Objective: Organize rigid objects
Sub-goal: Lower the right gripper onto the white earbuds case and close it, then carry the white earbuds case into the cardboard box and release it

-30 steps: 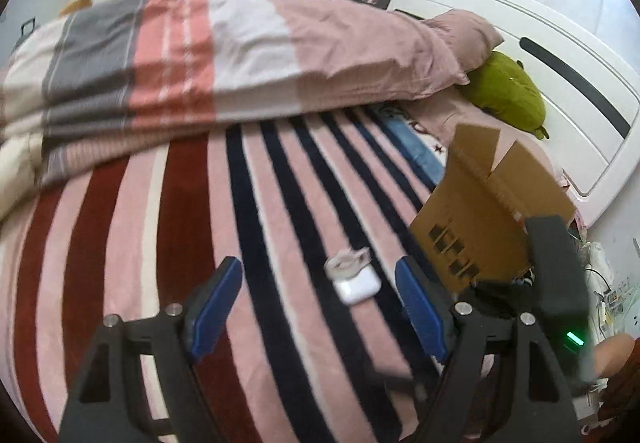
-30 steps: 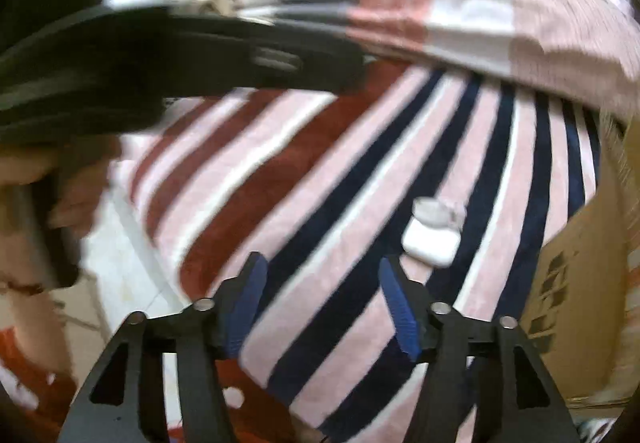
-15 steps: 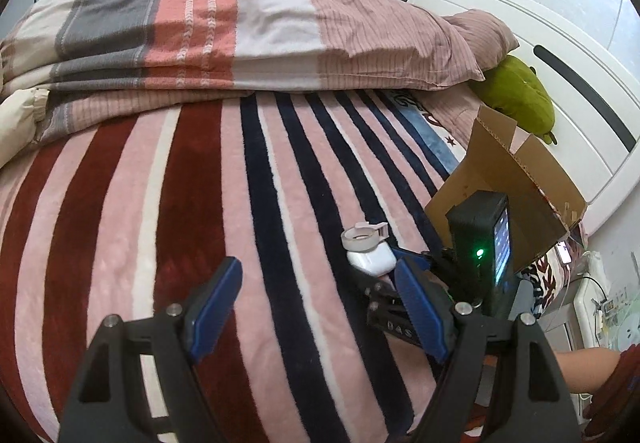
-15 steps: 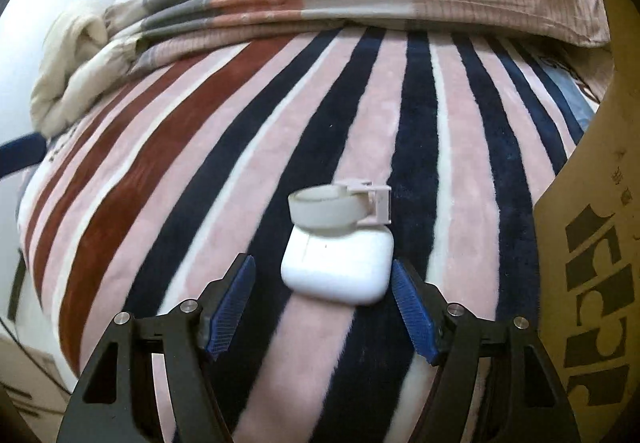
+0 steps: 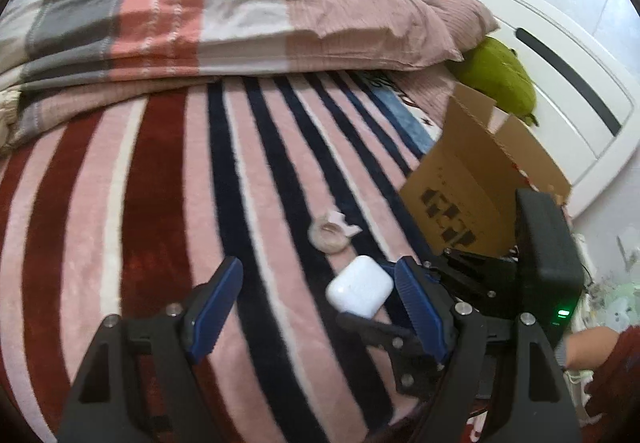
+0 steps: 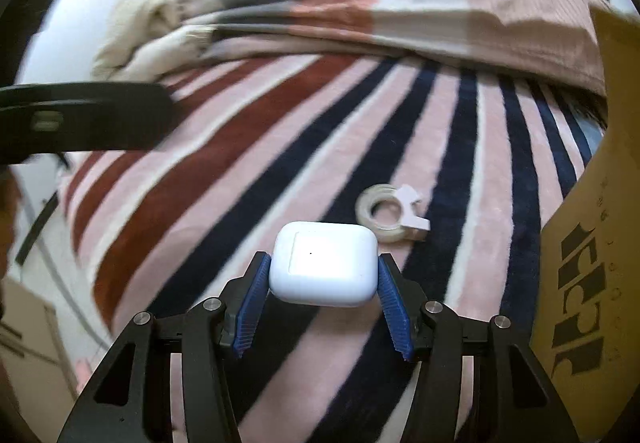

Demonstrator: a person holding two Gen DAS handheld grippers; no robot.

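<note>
Right wrist: right gripper point(image 6: 323, 293) apparently clamps earbud case point(image 6: 324, 268).

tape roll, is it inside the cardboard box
No, the tape roll lies on the striped blanket, beside the cardboard box.

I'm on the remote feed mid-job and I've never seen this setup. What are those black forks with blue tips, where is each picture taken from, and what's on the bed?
There is no robot arm here: a person carries a hand-held claw in each hand, and each claw has a fisheye camera looking along its two blue-padded fingers.

The left wrist view shows the left claw, open and empty, above a striped blanket. The right wrist view shows the right claw shut on a white earbud case.

Just beyond the case, a tape dispenser lies on the blanket. An open cardboard box stands to the right, with a folded quilt and a green plush toy farther back.
</note>
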